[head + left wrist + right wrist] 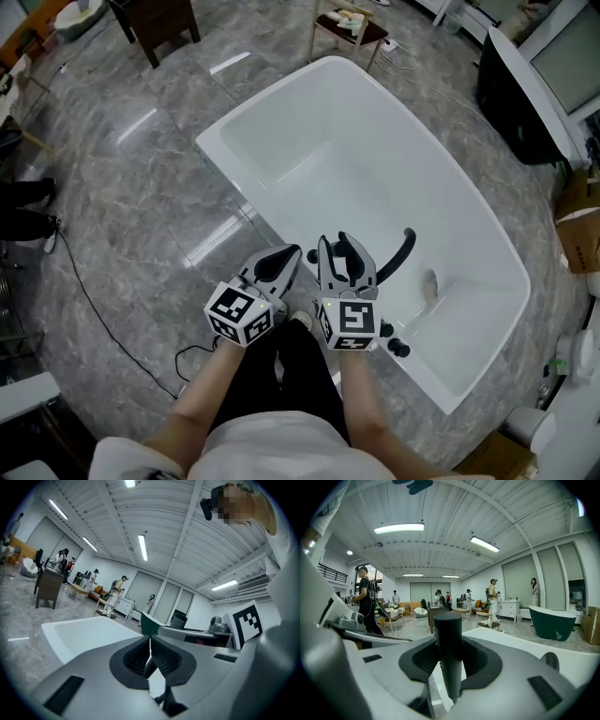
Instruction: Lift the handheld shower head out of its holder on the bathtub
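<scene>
A black, round shower head handle [448,639] stands upright between the pads of my right gripper [449,648], which is shut on it. In the head view this gripper [343,247] hovers over the near rim of the white bathtub [281,103], with the dark handle [351,255] between its jaws. My left gripper [287,257] hangs just to its left, over the tub's edge. Its pads [161,656] meet at the tips with nothing between them. The holder on the rim is hidden under the grippers.
A curved black faucet spout [403,249] arches over the tub right of my right gripper, and black knobs [397,348] sit on the rim. A wooden stool [348,26] stands beyond the tub. A black cable [103,309] runs over the marble floor. People stand far off.
</scene>
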`<state>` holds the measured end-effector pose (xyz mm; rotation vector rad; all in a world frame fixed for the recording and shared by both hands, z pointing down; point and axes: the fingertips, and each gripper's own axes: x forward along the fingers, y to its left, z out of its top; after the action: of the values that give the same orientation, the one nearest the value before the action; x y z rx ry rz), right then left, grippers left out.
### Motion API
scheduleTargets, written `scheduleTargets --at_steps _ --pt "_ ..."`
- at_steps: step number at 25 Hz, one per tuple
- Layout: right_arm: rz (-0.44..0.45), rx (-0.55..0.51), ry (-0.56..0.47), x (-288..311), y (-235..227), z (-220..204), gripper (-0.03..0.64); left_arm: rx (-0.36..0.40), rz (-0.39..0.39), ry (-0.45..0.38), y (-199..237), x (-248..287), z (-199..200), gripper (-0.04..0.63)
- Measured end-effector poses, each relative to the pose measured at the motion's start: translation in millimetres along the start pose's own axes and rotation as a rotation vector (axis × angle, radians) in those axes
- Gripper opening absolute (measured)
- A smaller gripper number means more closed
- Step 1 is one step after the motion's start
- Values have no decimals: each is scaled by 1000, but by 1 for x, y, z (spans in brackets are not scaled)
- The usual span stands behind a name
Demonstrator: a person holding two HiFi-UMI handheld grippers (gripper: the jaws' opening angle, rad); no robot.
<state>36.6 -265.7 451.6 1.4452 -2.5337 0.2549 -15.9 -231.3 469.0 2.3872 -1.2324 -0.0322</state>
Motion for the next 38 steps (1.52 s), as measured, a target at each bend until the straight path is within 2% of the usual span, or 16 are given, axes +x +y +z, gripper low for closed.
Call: scheduleTargets --at_steps 3,8,16,23,31,38 --pt "16 -11 -6 -7 3 15 135 5 -26 -13 -11 -2 11 12" --pt "41 -8 -27 -22 7 38 135 14 -142 1 -36 -7 23 12" --pt "61 18 -60 -49 4 84 135 57 -163 -35 -58 -20 57 12" --pt "65 40 -148 -67 3 131 135 110 -224 -83 -75 -23 93 12" --pt "101 58 -182 -83 -7 171 135 191 -253 -53 -91 -16 126 12" --pt "129 64 -250 -97 -13 206 135 248 -275 -68 -100 -16 151 12"
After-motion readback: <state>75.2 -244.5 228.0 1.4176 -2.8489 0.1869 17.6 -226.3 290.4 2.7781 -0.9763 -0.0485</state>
